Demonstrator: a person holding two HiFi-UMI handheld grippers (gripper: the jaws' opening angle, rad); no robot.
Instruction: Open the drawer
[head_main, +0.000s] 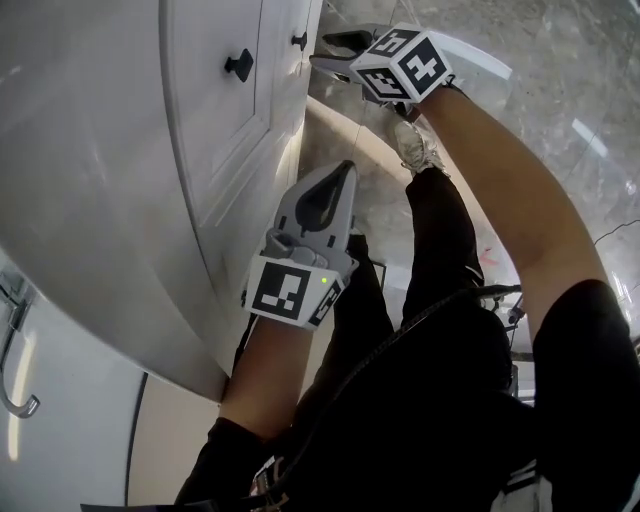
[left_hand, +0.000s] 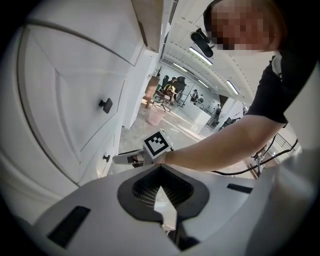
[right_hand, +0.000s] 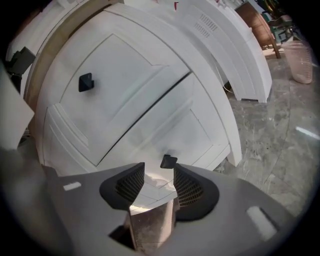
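Right gripper (right_hand: 159, 167) gapes at the black drawer knob (right_hand: 168, 161) (not gripped); left gripper (left_hand: 160, 169) closed, empty.

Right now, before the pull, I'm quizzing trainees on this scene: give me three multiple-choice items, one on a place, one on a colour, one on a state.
1. Which knob stands just ahead of the right gripper? A. upper B. lower C. neither
2. The knobs are: A. black B. brass C. white
3. The left gripper's jaws are: A. together B. wide apart C. on a knob

Answers: B, the lower knob sits just past its open jaws in the right gripper view; A, it and the upper knob show black on the white cabinet; A, their tips meet with nothing between.
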